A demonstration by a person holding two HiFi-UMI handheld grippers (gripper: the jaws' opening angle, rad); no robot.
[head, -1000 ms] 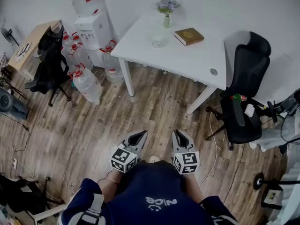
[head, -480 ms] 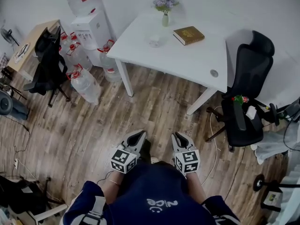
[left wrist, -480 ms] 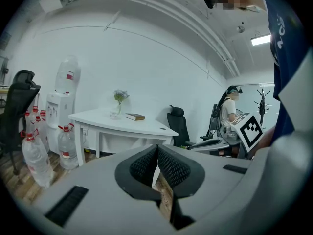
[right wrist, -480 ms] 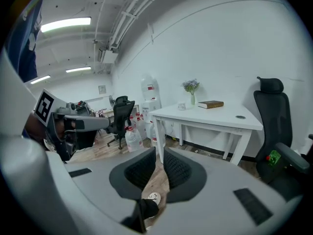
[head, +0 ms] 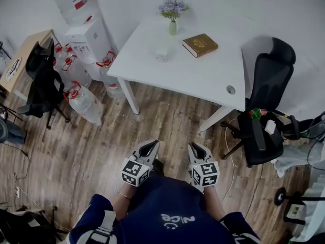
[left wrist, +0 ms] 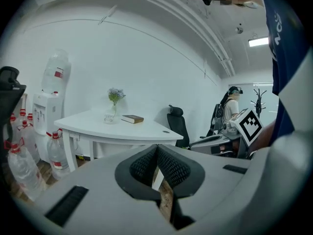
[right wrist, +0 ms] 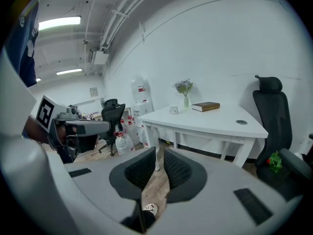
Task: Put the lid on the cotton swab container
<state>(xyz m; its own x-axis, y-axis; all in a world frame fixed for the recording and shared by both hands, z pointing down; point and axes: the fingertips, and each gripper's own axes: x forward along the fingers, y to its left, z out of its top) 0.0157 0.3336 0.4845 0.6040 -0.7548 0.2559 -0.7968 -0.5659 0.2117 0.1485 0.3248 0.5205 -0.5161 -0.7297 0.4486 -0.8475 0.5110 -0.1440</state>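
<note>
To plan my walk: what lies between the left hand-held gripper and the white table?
Only bare wooden floor lies between the left hand-held gripper and the white table, as the head view shows.

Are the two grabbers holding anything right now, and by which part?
Nothing is held. The left gripper is shut on nothing; the right gripper has its jaws slightly apart, with only floor showing between them.
</note>
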